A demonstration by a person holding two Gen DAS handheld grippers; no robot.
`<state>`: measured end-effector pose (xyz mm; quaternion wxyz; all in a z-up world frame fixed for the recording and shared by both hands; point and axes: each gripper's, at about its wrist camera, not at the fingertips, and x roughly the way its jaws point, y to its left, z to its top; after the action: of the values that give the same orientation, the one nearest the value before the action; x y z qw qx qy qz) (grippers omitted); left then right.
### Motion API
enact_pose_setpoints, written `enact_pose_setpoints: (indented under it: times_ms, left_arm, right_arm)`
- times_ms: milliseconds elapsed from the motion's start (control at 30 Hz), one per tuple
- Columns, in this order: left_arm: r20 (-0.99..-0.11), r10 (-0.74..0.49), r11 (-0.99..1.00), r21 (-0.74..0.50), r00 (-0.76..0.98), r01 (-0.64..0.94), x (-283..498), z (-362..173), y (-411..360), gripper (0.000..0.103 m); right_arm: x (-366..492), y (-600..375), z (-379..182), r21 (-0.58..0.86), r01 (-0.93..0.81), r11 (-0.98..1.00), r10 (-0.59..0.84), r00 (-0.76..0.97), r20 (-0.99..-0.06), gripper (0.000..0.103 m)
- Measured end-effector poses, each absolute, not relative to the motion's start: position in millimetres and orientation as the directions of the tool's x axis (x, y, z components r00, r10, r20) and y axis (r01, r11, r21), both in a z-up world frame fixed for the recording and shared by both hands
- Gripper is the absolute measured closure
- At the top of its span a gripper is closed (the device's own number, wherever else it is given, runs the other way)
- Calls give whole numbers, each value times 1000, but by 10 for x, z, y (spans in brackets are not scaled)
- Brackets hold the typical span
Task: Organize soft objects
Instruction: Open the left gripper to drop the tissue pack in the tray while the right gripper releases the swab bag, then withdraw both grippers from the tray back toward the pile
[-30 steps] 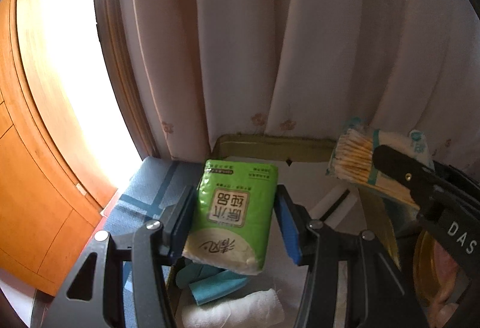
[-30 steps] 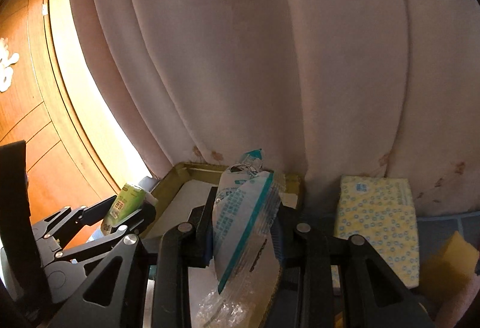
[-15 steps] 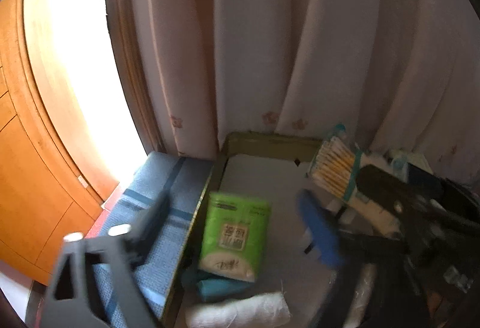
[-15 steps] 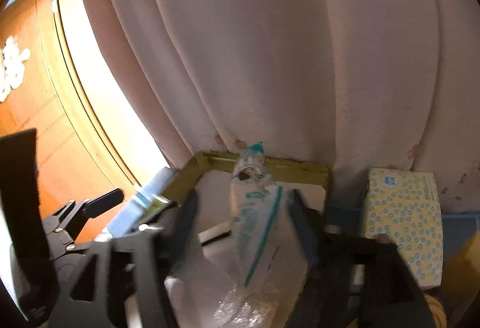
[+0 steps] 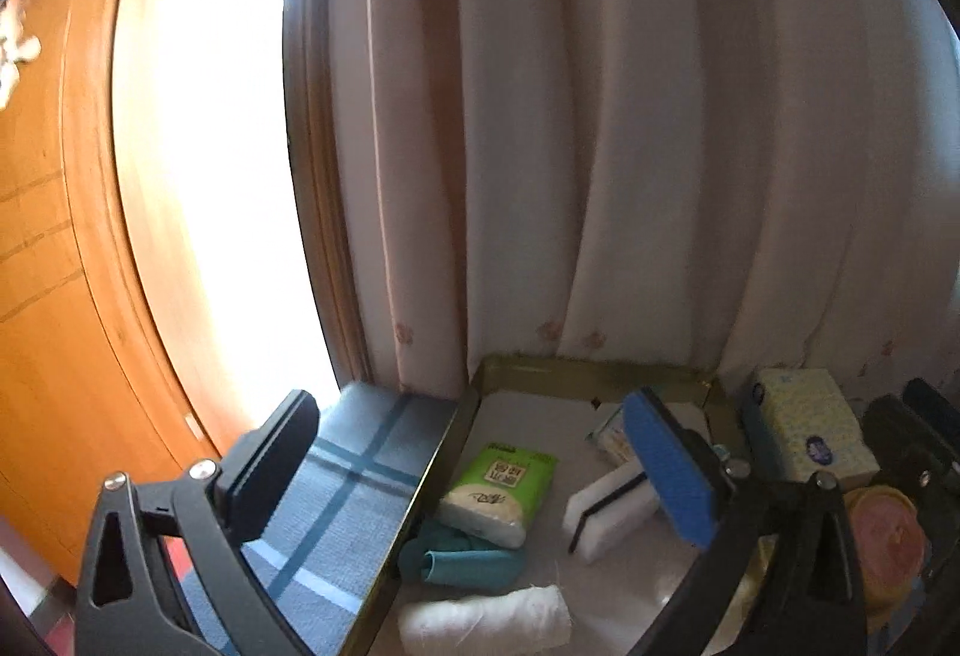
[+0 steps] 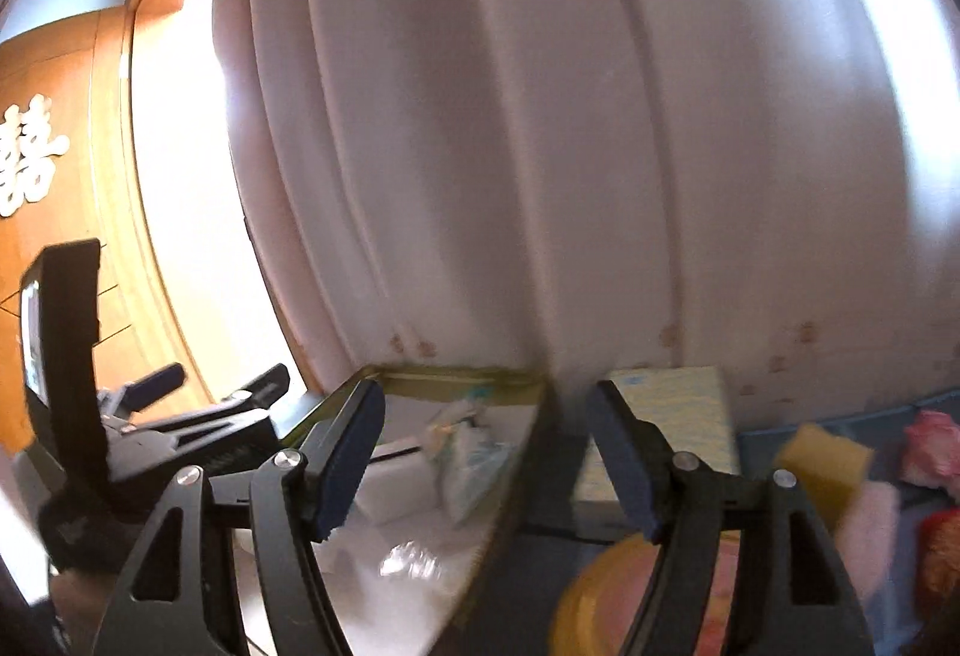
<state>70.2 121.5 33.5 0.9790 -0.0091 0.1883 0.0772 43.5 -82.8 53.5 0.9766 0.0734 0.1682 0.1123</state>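
A gold-rimmed tray (image 5: 576, 367) with a white floor sits against the curtain. In it lie a green tissue pack (image 5: 498, 488), a teal cloth (image 5: 462, 563), a white rolled cloth (image 5: 486, 620), a white sponge (image 5: 609, 512) and a bag of cotton swabs (image 5: 609, 431). My left gripper (image 5: 474, 470) is open and empty above the tray. My right gripper (image 6: 486, 452) is open and empty over the tray's right rim (image 6: 510, 482); the swab bag (image 6: 468, 458) lies in the tray below it.
A yellow patterned tissue pack (image 5: 804, 431) lies right of the tray, also in the right wrist view (image 6: 678, 404). A round yellow tin (image 5: 888, 536), a yellow sponge (image 6: 822, 461) and pink soft items (image 6: 930, 446) lie on the right. A blue checked cloth (image 5: 354, 482) covers the table on the left.
My left gripper opened and let go of the green tissue pack, which now lies in the tray. My right gripper opened and released the swab bag into the tray. Both pulled up and back.
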Motion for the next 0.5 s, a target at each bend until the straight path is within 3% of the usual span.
enact_pose_setpoints:
  times_ms: [100, 333, 500]
  left_arm:
    - [-349, 119, 993, 21, 930, -119, 548, 354, 1092, 0]
    - [-332, 129, 989, 111, 934, -97, 324, 215, 745, 0]
    - [-263, 155, 976, 189, 952, -107, 111, 167, 501, 0]
  right_arm:
    - [269, -954, 527, 148, -147, 978, 185, 941, -284, 23]
    - [13, -1213, 446, 142, -82, 986, 118, 958, -262, 23]
    - [-146, -1383, 421, 134, -54, 990, 89, 958, -274, 23]
